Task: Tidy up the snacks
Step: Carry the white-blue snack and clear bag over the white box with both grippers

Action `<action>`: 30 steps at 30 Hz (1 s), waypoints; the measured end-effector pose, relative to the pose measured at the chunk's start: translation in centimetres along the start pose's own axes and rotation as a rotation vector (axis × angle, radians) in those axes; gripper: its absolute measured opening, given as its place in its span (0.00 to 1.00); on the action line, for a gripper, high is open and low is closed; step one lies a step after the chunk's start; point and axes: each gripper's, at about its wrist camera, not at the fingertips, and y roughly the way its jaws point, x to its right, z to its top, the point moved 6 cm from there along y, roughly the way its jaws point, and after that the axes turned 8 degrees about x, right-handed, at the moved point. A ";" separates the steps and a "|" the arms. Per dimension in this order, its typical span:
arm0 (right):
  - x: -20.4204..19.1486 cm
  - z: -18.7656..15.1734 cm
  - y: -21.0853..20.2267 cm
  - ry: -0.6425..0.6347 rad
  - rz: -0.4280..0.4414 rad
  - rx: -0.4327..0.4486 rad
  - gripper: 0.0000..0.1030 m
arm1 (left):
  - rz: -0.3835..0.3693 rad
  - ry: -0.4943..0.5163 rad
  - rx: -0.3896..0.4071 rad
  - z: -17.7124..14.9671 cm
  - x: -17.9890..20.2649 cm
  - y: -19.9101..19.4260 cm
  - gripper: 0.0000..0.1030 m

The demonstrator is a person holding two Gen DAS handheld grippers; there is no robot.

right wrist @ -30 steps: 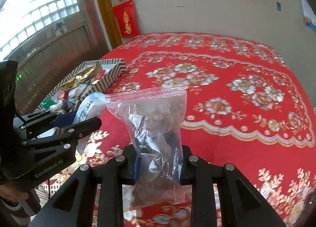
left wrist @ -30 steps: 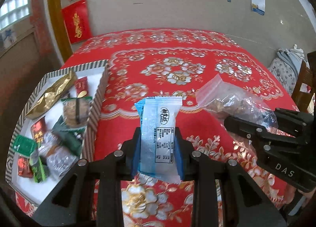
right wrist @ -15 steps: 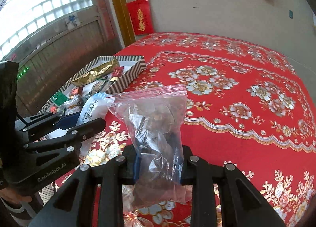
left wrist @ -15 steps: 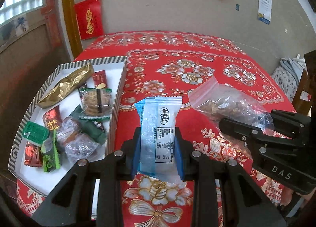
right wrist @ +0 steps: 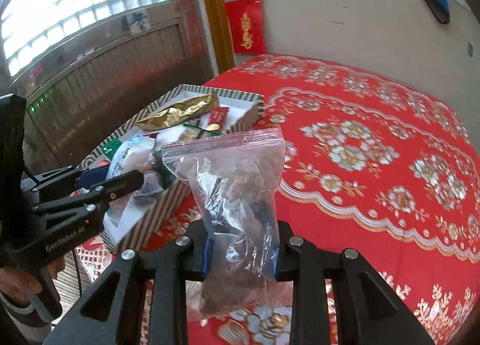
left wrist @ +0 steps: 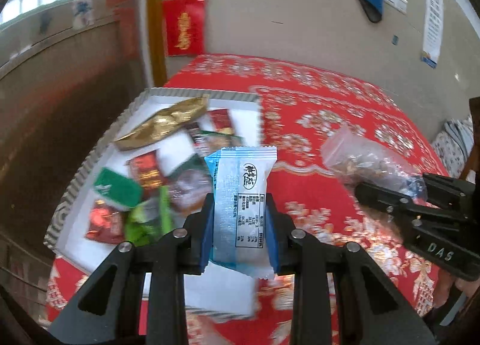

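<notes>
Snacks fill the striped box (left wrist: 90, 161) at ten o'clock on the red tabletop (left wrist: 345, 122). Right hand-held gripper (right wrist: 240, 250) pinches a clear bag (right wrist: 234, 183) upright; left hand-held gripper (left wrist: 240, 237) pinches a blue-white packet (left wrist: 240, 195) over the box's near corner.

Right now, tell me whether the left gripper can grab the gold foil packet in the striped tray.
Probably not yet: the left gripper is shut on a blue-and-white wrapped snack. The gold foil packet lies uncovered at the striped tray's far end, so release first.
</notes>
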 end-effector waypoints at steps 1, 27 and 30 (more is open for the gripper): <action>-0.4 0.3 0.2 -0.004 0.005 0.000 0.28 | 0.010 -0.013 0.001 0.0 -0.8 -0.1 0.31; -7.6 3.8 7.6 -0.123 0.081 -0.072 0.28 | 0.115 -0.110 -0.036 -2.0 -8.2 1.7 0.31; -7.6 3.8 8.4 -0.126 0.083 -0.082 0.28 | 0.123 -0.107 -0.032 -1.9 -8.4 1.8 0.31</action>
